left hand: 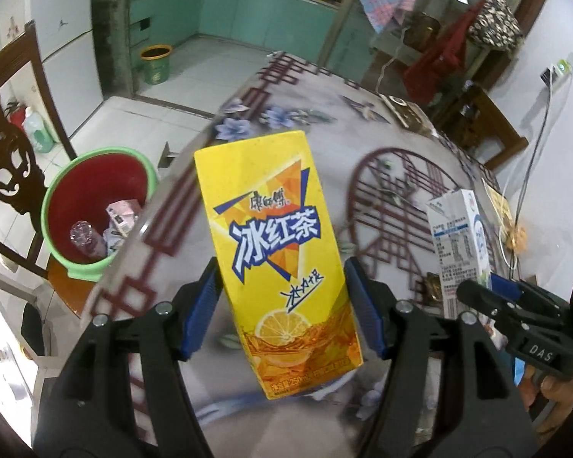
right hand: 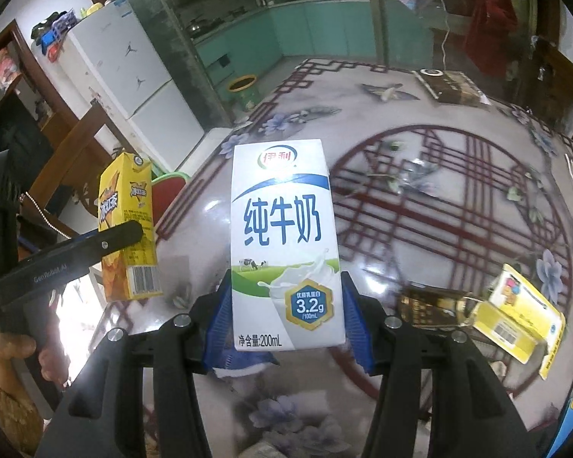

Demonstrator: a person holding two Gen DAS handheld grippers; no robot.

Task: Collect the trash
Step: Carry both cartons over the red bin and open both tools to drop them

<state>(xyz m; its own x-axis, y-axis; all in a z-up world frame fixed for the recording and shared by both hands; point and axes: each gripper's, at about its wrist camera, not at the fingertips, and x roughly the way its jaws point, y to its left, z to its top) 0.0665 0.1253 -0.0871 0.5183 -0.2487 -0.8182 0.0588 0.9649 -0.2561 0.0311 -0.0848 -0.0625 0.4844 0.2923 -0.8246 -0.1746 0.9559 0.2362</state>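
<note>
Left gripper (left hand: 282,301) jaws clamp a yellow tea carton (left hand: 275,259), right gripper (right hand: 284,313) jaws a milk carton (right hand: 284,244); either could miss the red bin (left hand: 95,206) beside the surface (right hand: 439,198)

black claws (left hand: 282,305), blue ribbed pads (left hand: 200,309), silver screws

Glossy printed-card yellow carton (left hand: 275,263) and milk carton (right hand: 286,244), glossy patterned tabletop (right hand: 439,198), plastic bin (left hand: 95,206).
</note>
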